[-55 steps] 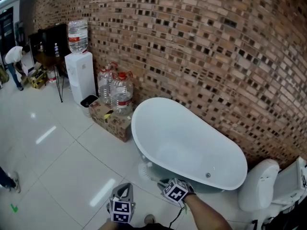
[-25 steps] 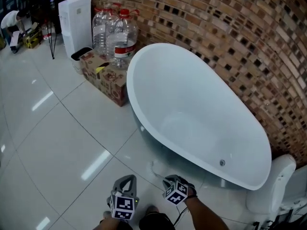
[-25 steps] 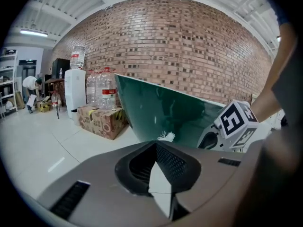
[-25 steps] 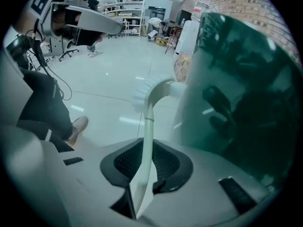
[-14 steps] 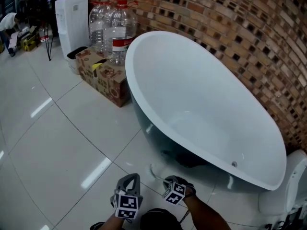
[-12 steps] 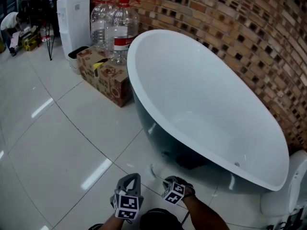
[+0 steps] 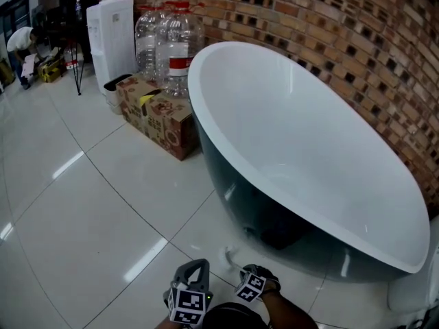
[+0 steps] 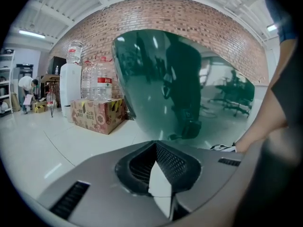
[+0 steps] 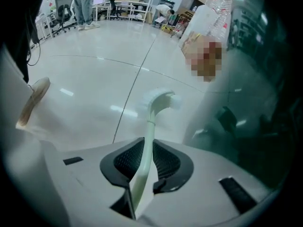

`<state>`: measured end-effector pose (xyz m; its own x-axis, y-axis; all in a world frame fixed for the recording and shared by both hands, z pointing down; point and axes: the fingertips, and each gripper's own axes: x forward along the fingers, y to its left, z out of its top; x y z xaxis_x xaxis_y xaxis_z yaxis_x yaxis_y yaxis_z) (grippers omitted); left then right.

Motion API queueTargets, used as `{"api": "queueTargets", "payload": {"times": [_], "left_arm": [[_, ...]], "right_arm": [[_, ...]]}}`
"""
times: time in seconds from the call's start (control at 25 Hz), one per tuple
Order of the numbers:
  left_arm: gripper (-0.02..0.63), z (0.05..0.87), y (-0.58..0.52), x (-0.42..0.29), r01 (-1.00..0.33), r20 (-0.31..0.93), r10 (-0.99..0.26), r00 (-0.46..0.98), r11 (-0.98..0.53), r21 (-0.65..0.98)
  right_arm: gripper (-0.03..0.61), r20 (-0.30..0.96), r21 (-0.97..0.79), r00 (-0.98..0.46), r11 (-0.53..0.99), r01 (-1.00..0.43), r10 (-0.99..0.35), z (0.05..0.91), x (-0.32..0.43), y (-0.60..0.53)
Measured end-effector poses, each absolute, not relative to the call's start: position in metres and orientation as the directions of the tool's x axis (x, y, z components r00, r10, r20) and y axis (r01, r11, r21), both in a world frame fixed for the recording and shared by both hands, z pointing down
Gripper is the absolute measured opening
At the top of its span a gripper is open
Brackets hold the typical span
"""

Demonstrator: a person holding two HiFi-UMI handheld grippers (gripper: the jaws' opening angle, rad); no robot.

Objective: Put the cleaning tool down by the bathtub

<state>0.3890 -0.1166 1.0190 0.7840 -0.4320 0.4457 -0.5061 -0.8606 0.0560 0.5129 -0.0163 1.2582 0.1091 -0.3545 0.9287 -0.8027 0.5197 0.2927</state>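
**Cleaning tool (image 9: 150, 122) at the tub, not yet released**

The right gripper (image 7: 247, 276) clamps its thin handle, at six o'clock in the head view, near the bathtub (image 7: 295, 136) base. Setting it on the floor (image 7: 103, 204) remains. The left gripper (image 8: 157, 148) is closed and empty.

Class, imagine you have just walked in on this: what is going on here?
A person stands right beside the bathtub with a claw in each hand. The right claw is shut on the thin handle of a white cleaning tool, a brush whose head points out low over the tiled floor next to the tub's dark outer wall. The left claw is shut and holds nothing. The tool is not yet released, and whether its head touches the floor cannot be told.
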Motion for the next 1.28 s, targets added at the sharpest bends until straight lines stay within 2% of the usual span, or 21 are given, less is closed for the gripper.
{"api": "queueTargets", "payload": {"times": [0.24,0.44,0.56,0.76,0.92,1.04,1.28], "left_arm": [[0.005,1.017,-0.119,0.385,-0.525,0.435,-0.453,0.778,-0.85,0.053],[0.005,1.022,-0.125,0.391,-0.524,0.433,-0.454,0.779,-0.85,0.052],[0.005,1.022,-0.127,0.397,-0.506,0.423,-0.441,0.792,-0.861,0.05],[0.005,1.024,-0.13,0.399,-0.493,0.422,-0.426,0.8,-0.868,0.06],[0.005,1.02,-0.13,0.384,-0.505,0.443,-0.436,0.783,-0.862,0.044],[0.005,0.981,-0.124,0.375,-0.491,0.45,-0.427,0.784,-0.871,0.03],[0.005,0.837,-0.111,0.372,-0.427,0.44,-0.383,0.812,-0.904,0.0]], "right_arm": [[0.076,0.894,0.379,0.166,0.506,-0.775,-0.416,1.273,0.521,-0.042],[0.087,0.902,0.344,0.142,0.48,-0.807,-0.407,1.285,0.52,-0.047],[0.127,0.905,0.321,0.129,0.454,-0.831,-0.405,1.288,0.522,-0.045],[0.126,0.887,0.315,0.141,0.351,-0.882,-0.44,1.268,0.532,-0.04],[0.015,0.871,0.252,0.131,0.2,-0.947,-0.474,1.217,0.527,-0.034],[0.015,0.854,0.198,0.111,0.119,-0.973,-0.508,1.146,0.514,-0.028],[0.014,0.807,0.094,0.12,-0.075,-0.993,-0.578,0.973,0.498,-0.012]]}}
